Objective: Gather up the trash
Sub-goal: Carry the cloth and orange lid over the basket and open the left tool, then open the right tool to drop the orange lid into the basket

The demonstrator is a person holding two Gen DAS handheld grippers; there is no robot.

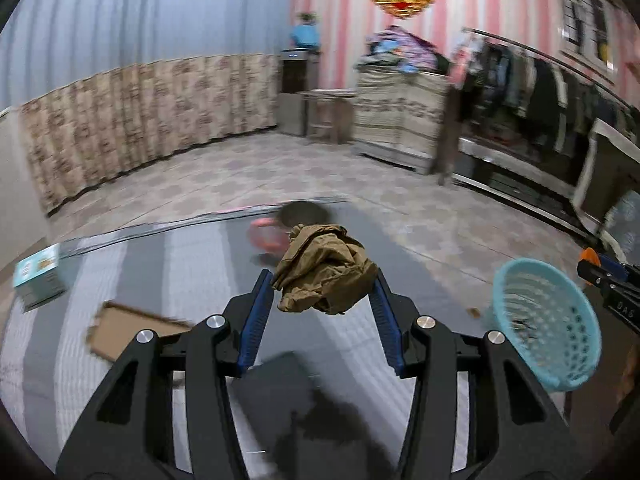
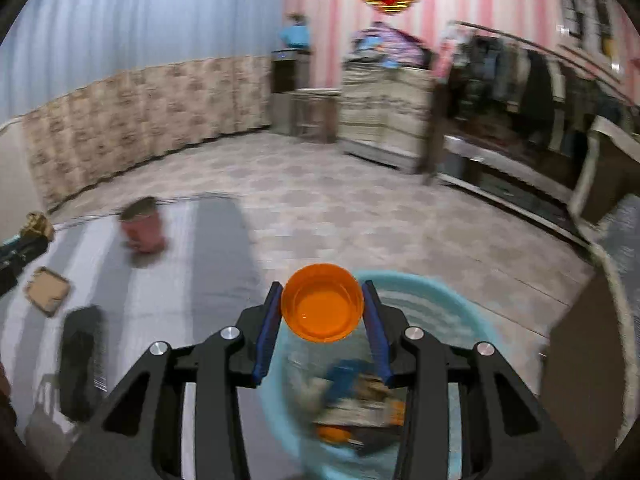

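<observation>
Trash is carried in both grippers: crumpled brown paper [image 1: 326, 270] is pinched by the left gripper [image 1: 322, 280] above the striped mat [image 1: 120, 272], and an orange cup [image 2: 322, 304] is clamped by the right gripper [image 2: 322, 306] over the blue basket [image 2: 460, 304]. If either is released mid-swing, the basket could be missed.

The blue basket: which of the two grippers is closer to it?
Right. The right gripper, holding an orange cap, hangs directly over the blue basket. The left gripper, gripping crumpled brown paper, is off to the side.
</observation>
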